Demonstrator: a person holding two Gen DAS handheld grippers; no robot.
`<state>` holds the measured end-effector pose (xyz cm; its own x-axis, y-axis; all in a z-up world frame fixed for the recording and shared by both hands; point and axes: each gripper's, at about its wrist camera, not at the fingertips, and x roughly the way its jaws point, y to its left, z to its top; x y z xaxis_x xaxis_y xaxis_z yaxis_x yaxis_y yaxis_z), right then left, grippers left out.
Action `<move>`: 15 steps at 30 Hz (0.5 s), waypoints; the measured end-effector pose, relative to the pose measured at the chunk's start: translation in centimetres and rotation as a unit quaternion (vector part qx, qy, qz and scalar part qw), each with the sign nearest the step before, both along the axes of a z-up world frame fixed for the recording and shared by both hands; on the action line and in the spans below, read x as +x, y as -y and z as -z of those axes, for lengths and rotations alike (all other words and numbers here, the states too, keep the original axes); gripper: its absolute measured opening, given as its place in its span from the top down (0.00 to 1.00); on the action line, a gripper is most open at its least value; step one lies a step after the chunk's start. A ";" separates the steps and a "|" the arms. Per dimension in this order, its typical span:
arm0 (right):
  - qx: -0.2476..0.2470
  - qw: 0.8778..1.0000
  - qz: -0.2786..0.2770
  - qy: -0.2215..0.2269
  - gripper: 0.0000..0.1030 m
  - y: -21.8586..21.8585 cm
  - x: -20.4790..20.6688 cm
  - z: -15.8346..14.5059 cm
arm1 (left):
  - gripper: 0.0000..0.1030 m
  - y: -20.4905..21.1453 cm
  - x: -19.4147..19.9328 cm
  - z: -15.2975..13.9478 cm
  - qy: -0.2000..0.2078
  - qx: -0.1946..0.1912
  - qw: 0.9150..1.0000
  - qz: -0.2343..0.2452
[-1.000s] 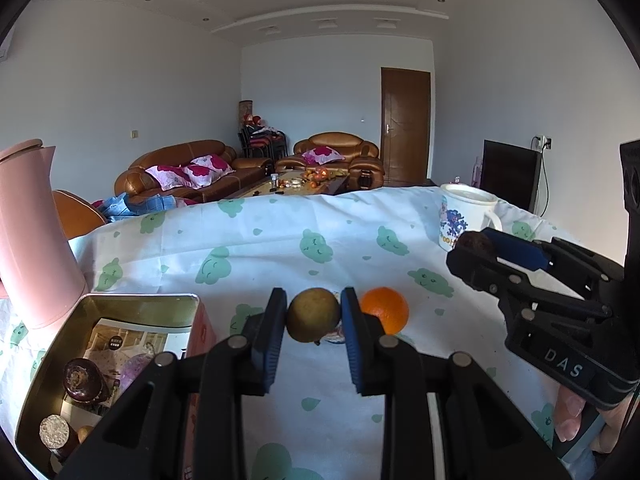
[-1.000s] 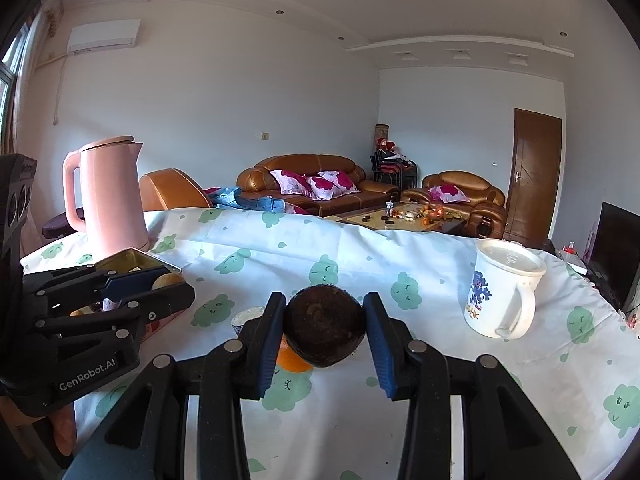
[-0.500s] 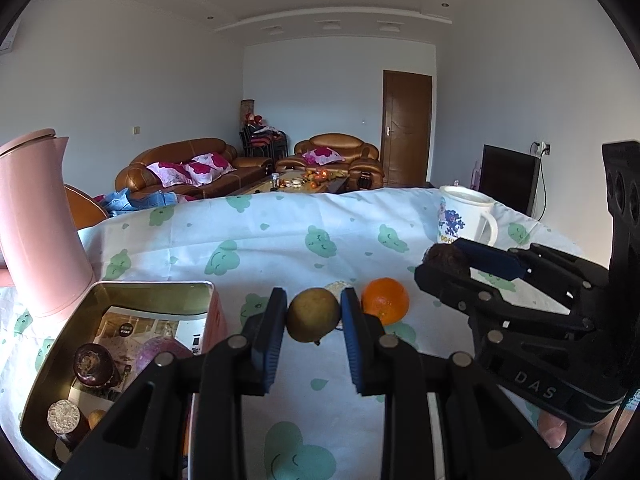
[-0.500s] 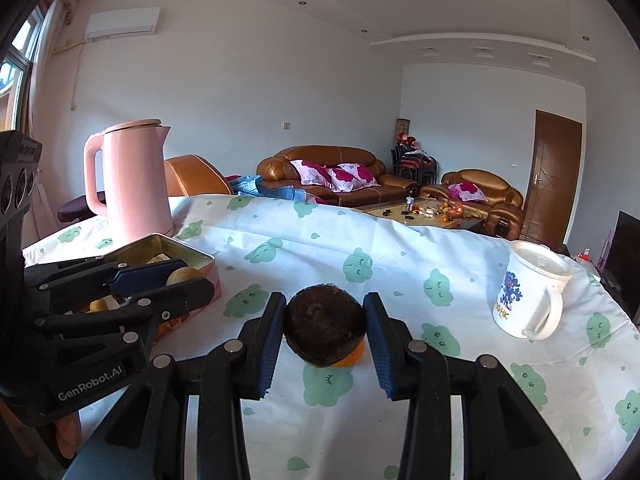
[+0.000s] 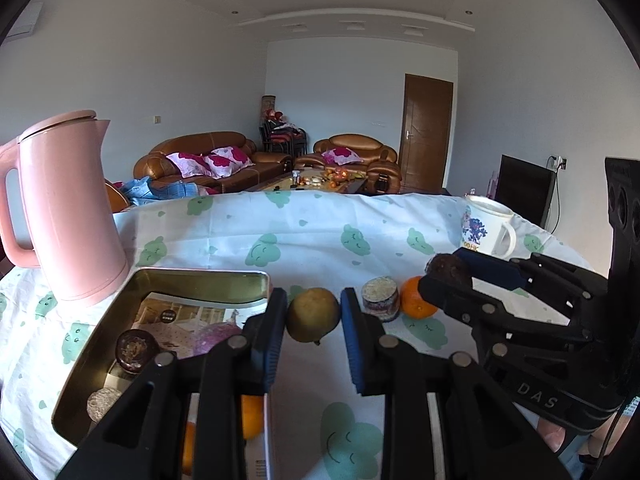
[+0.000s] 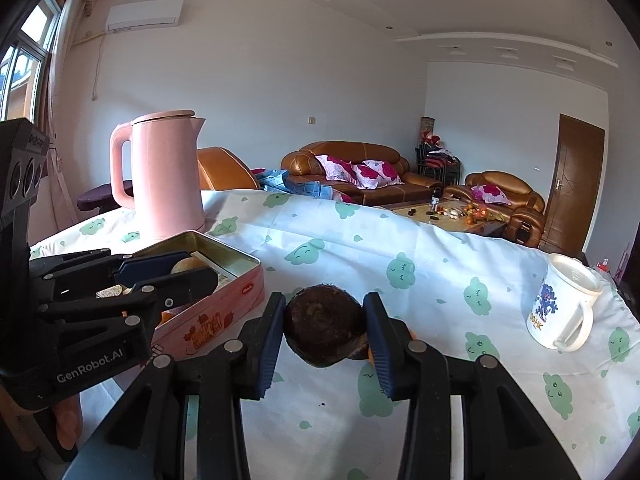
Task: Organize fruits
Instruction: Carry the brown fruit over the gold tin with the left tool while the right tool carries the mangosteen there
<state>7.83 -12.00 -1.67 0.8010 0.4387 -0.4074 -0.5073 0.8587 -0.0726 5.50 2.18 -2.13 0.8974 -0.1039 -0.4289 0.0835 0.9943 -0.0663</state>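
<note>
My left gripper [image 5: 313, 322] is closed on a yellow-green pear [image 5: 313, 315], both blue pads pressed against its sides, and I hold it above the tablecloth [image 5: 304, 236] just beside the right wall of the open tin [image 5: 200, 276]. My right gripper [image 6: 325, 330] is clamped the same way on a dark brown round fruit [image 6: 325, 326], held over the middle of the table, near the tin's pink side. The tin sits toward the table's left edge, next to the pink kettle [image 5: 68, 208]; inside it I can see another dark round fruit [image 5: 134, 350], a purple one [image 5: 218, 338] and oranges [image 5: 252, 416] at its near end, partly hidden behind my left fingers. On the cloth between my two grippers stand a small round jar-like thing [image 5: 380, 298] and a loose orange [image 5: 416, 300], touching or nearly so. A white mug [image 6: 564, 306] stands toward the table's right edge.
</note>
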 end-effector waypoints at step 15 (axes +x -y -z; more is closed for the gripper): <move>-0.002 0.999 -0.038 -0.001 0.59 -3.4 -0.4 -0.6 | 0.72 -2.9 -1.1 -0.2 -0.002 0.007 0.999 -0.032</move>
